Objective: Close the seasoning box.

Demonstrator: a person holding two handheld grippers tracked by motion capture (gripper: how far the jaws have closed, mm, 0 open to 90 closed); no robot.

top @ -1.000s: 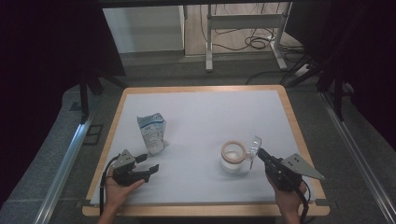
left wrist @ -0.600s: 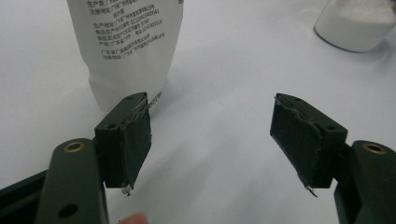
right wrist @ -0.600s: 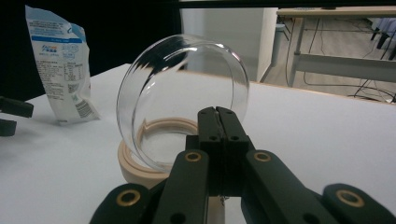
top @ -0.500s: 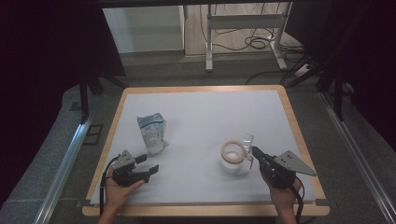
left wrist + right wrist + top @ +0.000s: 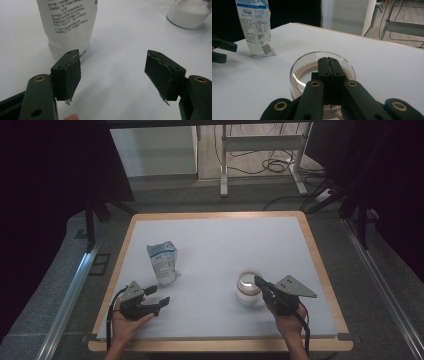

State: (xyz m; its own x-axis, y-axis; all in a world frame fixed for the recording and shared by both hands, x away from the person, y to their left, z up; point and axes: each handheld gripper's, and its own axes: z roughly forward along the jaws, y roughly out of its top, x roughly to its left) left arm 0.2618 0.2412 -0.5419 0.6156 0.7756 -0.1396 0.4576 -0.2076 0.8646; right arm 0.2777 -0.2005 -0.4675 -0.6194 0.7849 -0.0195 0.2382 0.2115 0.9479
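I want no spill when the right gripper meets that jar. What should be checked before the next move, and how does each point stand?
1. Jar upright on the table: ok.
2. Jar lid off, mouth open: ok.
3. Right gripper shut with nothing between its fingers, poised over the jar's mouth: ok.
4. Right gripper touching the rim: cannot tell.
5. Left gripper open and empty: ok.
6. Pouch standing apart from the jar: ok.
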